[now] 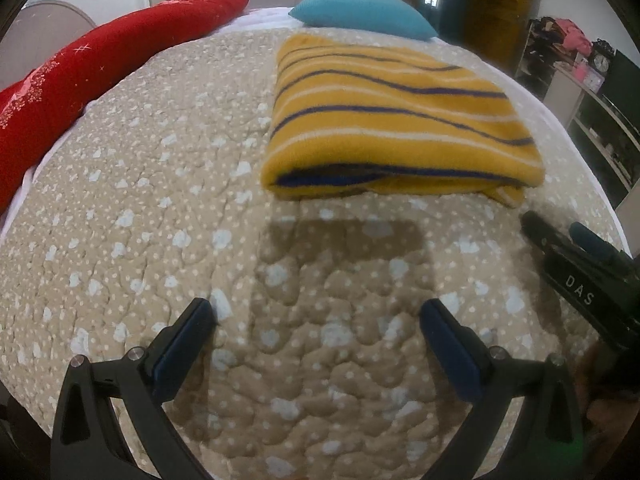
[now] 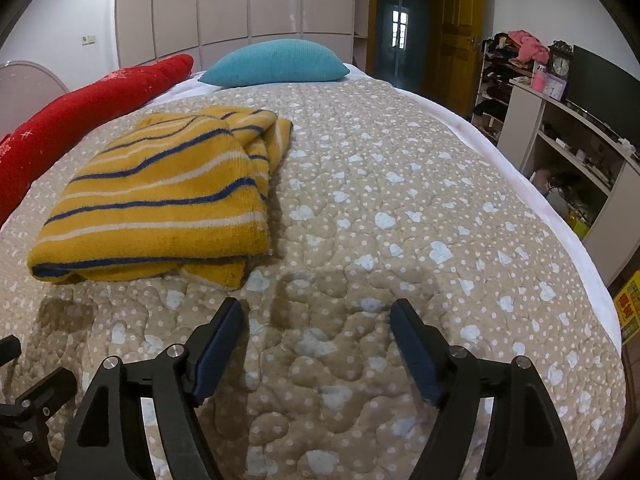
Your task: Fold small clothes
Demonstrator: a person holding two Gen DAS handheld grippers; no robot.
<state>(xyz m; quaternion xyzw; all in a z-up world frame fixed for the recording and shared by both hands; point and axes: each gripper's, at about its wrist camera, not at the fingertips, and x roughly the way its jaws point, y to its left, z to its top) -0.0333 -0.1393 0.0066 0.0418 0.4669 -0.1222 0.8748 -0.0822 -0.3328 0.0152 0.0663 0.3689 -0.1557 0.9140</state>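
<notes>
We hold the left gripper [image 1: 318,322] and right gripper [image 2: 318,318] spread wide and empty low in each frame, probably because the folded yellow striped sweater [image 1: 396,120] already lies finished on the quilt [image 1: 160,200], upper centre-right in the left view.

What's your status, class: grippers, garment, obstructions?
Left gripper open, empty. Right gripper open, empty. Striped yellow garment folded on quilt. Nothing in the way.
</notes>
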